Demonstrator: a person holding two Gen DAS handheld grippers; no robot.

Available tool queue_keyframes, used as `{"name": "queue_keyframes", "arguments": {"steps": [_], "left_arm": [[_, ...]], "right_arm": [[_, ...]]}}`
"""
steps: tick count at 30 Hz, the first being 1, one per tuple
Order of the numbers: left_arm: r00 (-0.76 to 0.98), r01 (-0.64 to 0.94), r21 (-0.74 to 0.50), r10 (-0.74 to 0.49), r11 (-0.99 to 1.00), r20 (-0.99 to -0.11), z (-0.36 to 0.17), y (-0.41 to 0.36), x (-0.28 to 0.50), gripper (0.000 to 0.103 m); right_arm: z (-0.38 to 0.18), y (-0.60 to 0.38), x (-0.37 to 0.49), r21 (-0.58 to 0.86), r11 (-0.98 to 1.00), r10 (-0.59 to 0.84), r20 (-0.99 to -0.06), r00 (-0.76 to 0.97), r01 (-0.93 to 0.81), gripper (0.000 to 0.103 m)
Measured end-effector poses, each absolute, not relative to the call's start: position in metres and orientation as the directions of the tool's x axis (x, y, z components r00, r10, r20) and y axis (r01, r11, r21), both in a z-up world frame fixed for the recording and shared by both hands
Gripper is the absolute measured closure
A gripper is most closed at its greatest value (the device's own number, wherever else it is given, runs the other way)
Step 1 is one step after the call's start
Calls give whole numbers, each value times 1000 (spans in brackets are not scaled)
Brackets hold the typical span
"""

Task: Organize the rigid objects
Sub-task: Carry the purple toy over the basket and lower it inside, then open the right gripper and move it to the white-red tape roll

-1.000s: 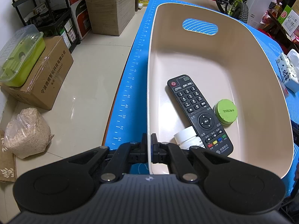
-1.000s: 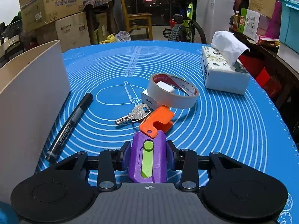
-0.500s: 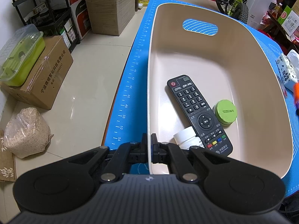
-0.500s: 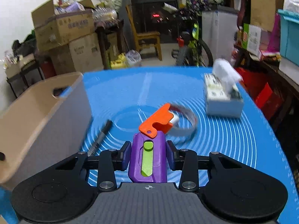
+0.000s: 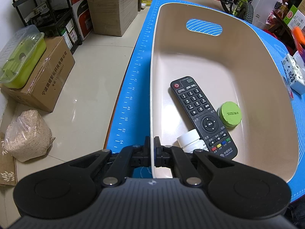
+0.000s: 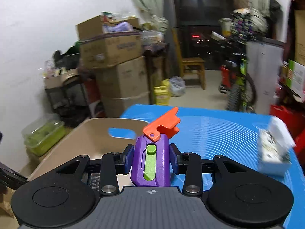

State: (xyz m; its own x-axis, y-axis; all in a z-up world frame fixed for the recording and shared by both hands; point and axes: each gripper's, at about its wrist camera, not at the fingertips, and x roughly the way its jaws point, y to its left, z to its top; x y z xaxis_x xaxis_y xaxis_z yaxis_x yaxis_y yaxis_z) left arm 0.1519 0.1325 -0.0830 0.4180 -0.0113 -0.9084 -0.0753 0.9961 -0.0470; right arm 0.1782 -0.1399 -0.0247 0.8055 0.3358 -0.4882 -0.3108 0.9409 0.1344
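Note:
My left gripper is shut on the near left rim of a beige plastic bin on the blue mat. Inside the bin lie a black remote, a green round tin and a white bottle. My right gripper is shut on a purple toy knife with a green slider and an orange blade, held in the air over the bin's near right side. An orange blur of that toy shows at the left wrist view's right edge.
A tissue box stands on the blue mat right of the bin. Cardboard boxes, a shelf rack, a green lidded container and a bicycle crowd the floor around the table.
My right gripper has risen from the mat with the purple toy knife and swung left toward the bin; the pen, keys and tape ring have dropped out of its view. The left gripper stayed put.

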Motion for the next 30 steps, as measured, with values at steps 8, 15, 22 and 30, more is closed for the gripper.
{"name": "queue_keyframes", "arguments": {"steps": [8, 15, 22, 30], "left_arm": [[418, -78, -50, -13, 996, -909, -83, 134, 151, 100], [415, -75, -49, -14, 996, -910, -83, 134, 151, 100], [412, -76, -50, -15, 996, -911, -82, 134, 151, 100], [410, -74, -49, -15, 996, -912, -83, 134, 151, 100]], "right_arm": [[-34, -72, 198, 93, 895, 407, -573, 711, -436, 57], [-60, -20, 208, 39, 859, 382, -711, 590, -510, 57], [-82, 0, 217, 15, 840, 319, -823, 470, -543, 56], [-72, -17, 216, 81, 829, 388, -796, 465, -554, 54]]}}
